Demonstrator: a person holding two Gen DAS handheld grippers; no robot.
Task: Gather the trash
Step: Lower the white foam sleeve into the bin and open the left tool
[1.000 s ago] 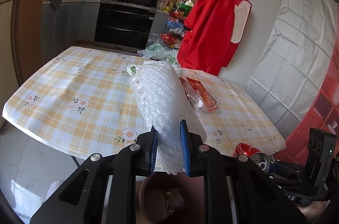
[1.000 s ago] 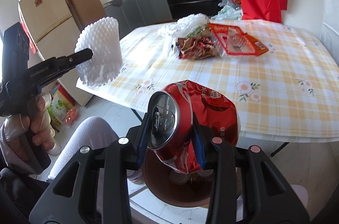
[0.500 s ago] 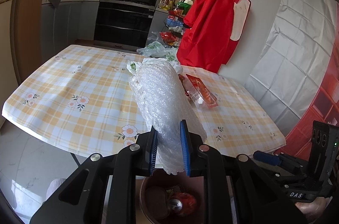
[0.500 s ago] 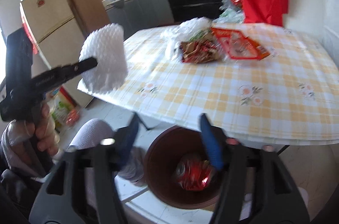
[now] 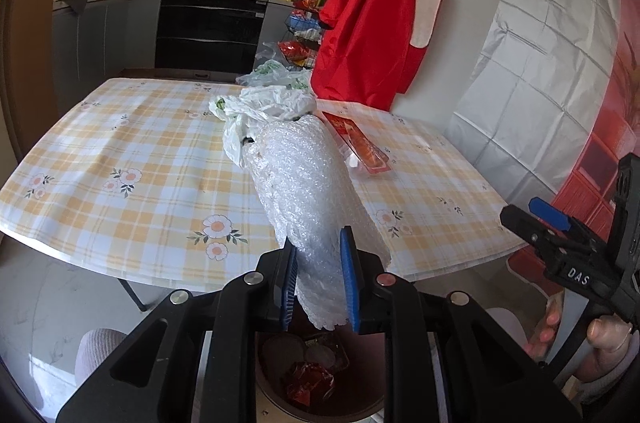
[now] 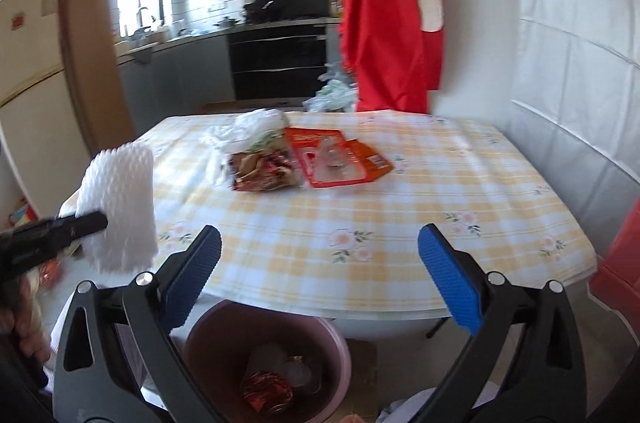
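Bubble wrap roll (image 5: pixel 312 191) sticking forward along left claw (image 5: pixel 318 283), pinched at near end, hanging directly over bin (image 6: pixel 208 335). Crushed can (image 6: pixel 266 393) lying inside. Right claw (image 6: pixel 320 279) spreading wide, gripping nothing, facing wrappers (image 6: pixel 264 171) on desk (image 6: pixel 400 223).

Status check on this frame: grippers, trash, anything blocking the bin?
Left gripper shut on bubble wrap roll, above bin. Right gripper empty, jaws opening; crushed can in bin. Wrappers on table. Nothing blocking.
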